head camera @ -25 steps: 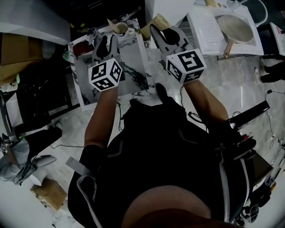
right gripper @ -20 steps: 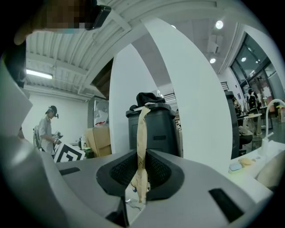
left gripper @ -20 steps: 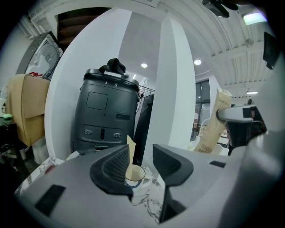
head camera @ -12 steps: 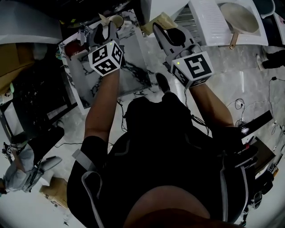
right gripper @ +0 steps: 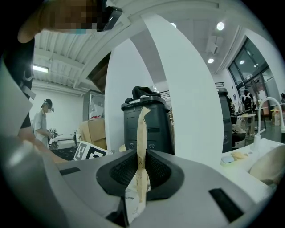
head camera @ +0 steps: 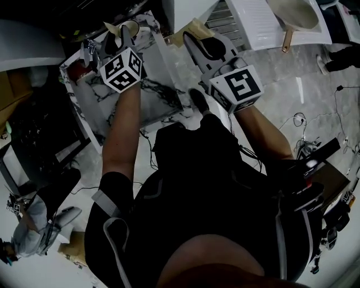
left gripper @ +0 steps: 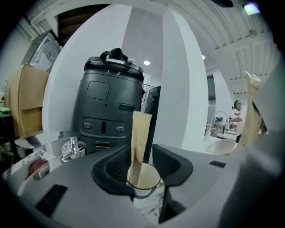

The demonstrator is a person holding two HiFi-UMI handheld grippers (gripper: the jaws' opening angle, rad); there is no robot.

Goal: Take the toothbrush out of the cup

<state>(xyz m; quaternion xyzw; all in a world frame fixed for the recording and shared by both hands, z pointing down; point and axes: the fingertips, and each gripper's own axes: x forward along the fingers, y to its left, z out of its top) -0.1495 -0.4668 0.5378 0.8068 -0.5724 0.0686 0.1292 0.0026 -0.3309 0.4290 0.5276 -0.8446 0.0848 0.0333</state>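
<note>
A glass cup (left gripper: pixel 143 179) stands on the marble tabletop (head camera: pixel 152 95), and a tan paper-wrapped toothbrush (left gripper: pixel 139 142) stands upright in it. My left gripper (left gripper: pixel 143 167) has reached the cup (head camera: pixel 133 24); its jaws stand wide on either side of the rim, closing a little, with neither pad pressing on it. My right gripper (right gripper: pixel 140 171) is shut on a second tan paper-wrapped toothbrush (right gripper: pixel 141 138), held upright beyond the table's right edge. In the head view the left gripper (head camera: pixel 125 32) is at the table's far end and the right gripper (head camera: pixel 198 40) is beside it.
A black machine (left gripper: pixel 109 107) stands behind the cup, with a small metal fitting (left gripper: pixel 72 149) and a red object (left gripper: pixel 35 167) at the left. A white bowl (left gripper: pixel 220 147) is at the right. A white rack with a pan (head camera: pixel 292 17) lies far right.
My left gripper has moved forward and down across the marble top to the cup, which now sits between its jaws. The right gripper has sunk slightly, still holding its packet.
</note>
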